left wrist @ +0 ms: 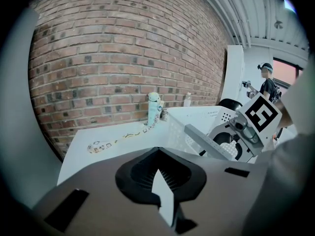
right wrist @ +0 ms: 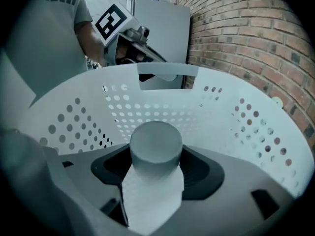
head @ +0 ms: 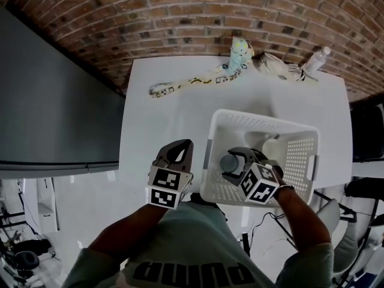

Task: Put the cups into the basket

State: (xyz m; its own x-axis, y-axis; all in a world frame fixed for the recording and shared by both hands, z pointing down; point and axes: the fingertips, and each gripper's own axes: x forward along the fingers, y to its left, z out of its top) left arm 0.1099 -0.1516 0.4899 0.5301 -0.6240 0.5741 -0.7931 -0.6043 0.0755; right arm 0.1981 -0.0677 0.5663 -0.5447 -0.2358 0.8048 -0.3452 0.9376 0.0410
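Observation:
A white perforated basket (head: 264, 120) stands on the right half of the white table (head: 156, 119). My right gripper (head: 237, 161) reaches down inside it, shut on a grey cup (head: 229, 162). In the right gripper view the cup's round end (right wrist: 156, 141) sits between the jaws, with the basket wall (right wrist: 221, 132) all around. A pale cup (head: 271, 149) lies further inside the basket. My left gripper (head: 176, 155) hovers over the table just left of the basket, open and empty. The left gripper view shows the basket (left wrist: 197, 119) and the right gripper's marker cube (left wrist: 261, 114).
A patterned toy snake (head: 198, 80) stretches across the table's far side, beside a crumpled cloth (head: 279, 68) and a clear bottle (head: 316, 59). A dark cabinet (head: 54, 101) flanks the table's left. Behind runs a brick wall (head: 180, 17). A person (left wrist: 268, 85) stands far off.

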